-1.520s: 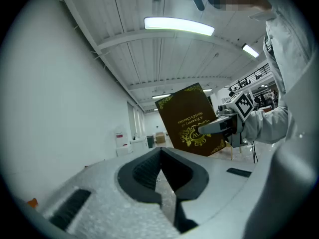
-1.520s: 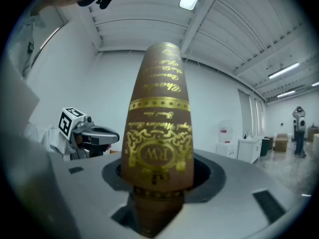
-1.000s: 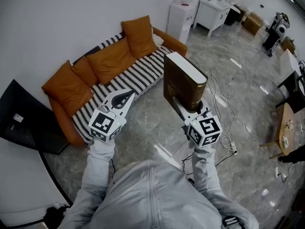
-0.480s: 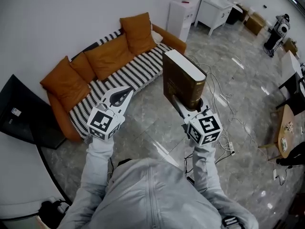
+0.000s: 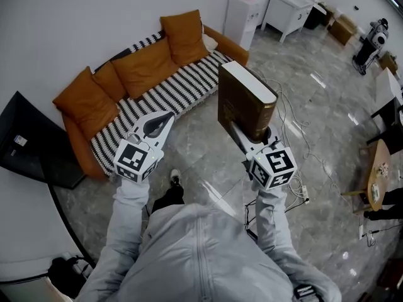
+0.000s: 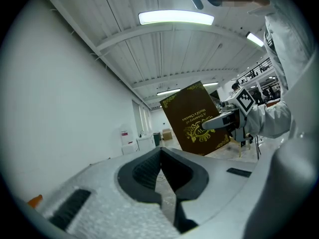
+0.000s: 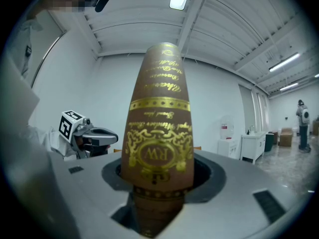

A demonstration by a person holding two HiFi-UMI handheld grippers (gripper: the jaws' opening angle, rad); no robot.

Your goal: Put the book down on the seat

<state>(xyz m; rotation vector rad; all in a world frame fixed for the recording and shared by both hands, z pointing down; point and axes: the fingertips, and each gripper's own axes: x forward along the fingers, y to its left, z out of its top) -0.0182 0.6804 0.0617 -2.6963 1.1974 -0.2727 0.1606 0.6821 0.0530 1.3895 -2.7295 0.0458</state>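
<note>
Brown with gilt lettering, the thick book [image 5: 245, 102] stands upright in the air. The right tool [image 5: 250, 140] clamps it at its lower end, and its spine faces that tool's camera. It hangs above the grey marble floor [image 5: 315, 118], well apart from the striped seat [image 5: 182, 92] of the orange sofa [image 5: 79, 150], which lies beyond and to the left. The left tool [image 5: 165, 116] is held beside the book. Its jaws are drawn together at the tips with nothing between them, and it points toward the sofa.
</note>
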